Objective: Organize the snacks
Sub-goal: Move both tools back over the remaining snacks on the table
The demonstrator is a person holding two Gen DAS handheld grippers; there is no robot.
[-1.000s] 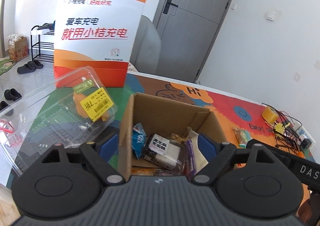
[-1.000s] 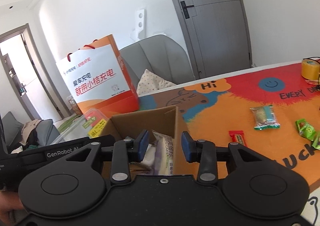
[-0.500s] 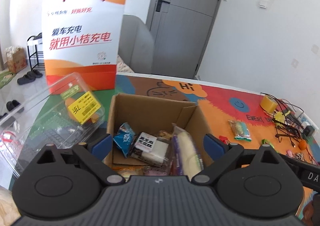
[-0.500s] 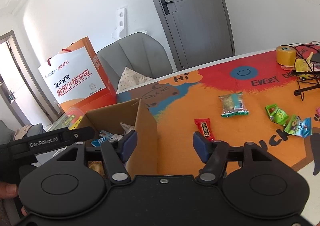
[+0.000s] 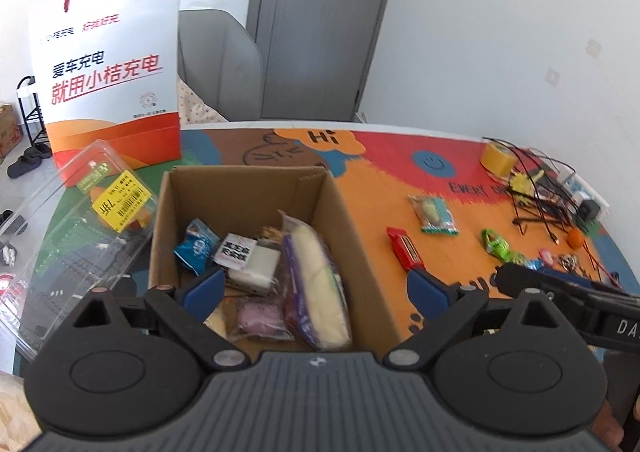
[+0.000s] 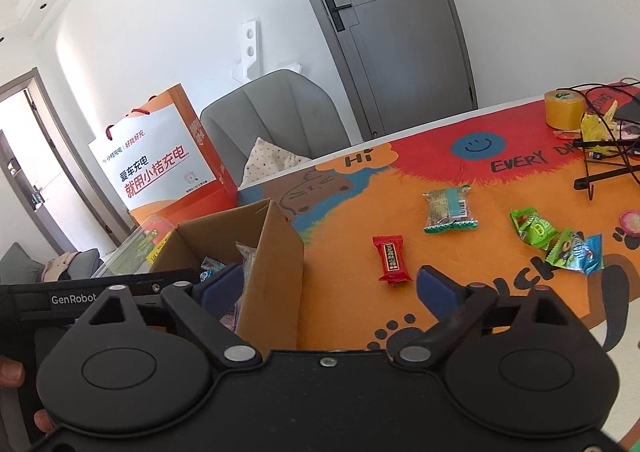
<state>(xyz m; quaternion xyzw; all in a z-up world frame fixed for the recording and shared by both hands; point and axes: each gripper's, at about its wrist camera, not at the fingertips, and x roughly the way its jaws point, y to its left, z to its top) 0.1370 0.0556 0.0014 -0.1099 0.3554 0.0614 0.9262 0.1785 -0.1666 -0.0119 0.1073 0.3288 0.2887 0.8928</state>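
Note:
An open cardboard box (image 5: 344, 228) (image 6: 276, 252) sits on the colourful table mat and holds several wrapped snacks, among them a long cream cake (image 5: 316, 276) and a blue packet (image 5: 196, 248). My left gripper (image 5: 316, 288) is open and empty above the box. My right gripper (image 6: 332, 288) is open and empty, over the box's right wall. On the mat to the right lie a red bar (image 6: 392, 260) (image 5: 404, 248), a green-edged packet (image 6: 448, 207) (image 5: 434, 211) and green candies (image 6: 536, 228) (image 5: 496, 244).
An orange-and-white paper bag (image 5: 108, 79) stands behind the box. A clear plastic clamshell (image 5: 80, 236) lies left of it. A yellow tape roll (image 6: 564, 109), black cables and a stand (image 6: 604, 167) crowd the far right. A grey chair (image 6: 276, 119) stands beyond the table.
Both grippers have opened wider and pulled back and up from the box. The right gripper has swung right, and the loose snacks on the mat have come into view.

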